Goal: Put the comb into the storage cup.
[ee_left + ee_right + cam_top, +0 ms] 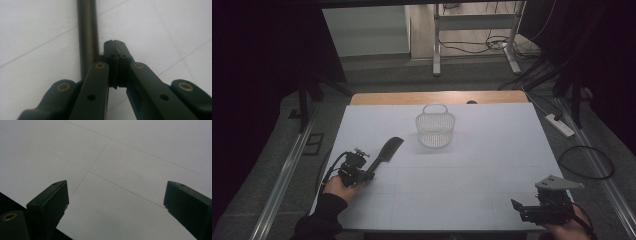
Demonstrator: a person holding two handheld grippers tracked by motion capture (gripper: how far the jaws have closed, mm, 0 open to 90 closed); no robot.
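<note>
Across the white table (pixel 472 165), a wire basket (pixel 435 129) stands at upper centre; a black comb-like tool (pixel 386 152) lies lower left, pinched at its handle by the left gripper (pixel 364 175). Judgement: lift level, then lower it into the basket. Left gripper view shows jaws pressed together beside a dark bar (pixel 87 37). Right gripper (pixel 115 202) stands spread, idle.

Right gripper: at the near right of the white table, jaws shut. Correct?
No. The right gripper is at the near right of the white table, but its jaws stand wide open; the right gripper view shows it.
</note>
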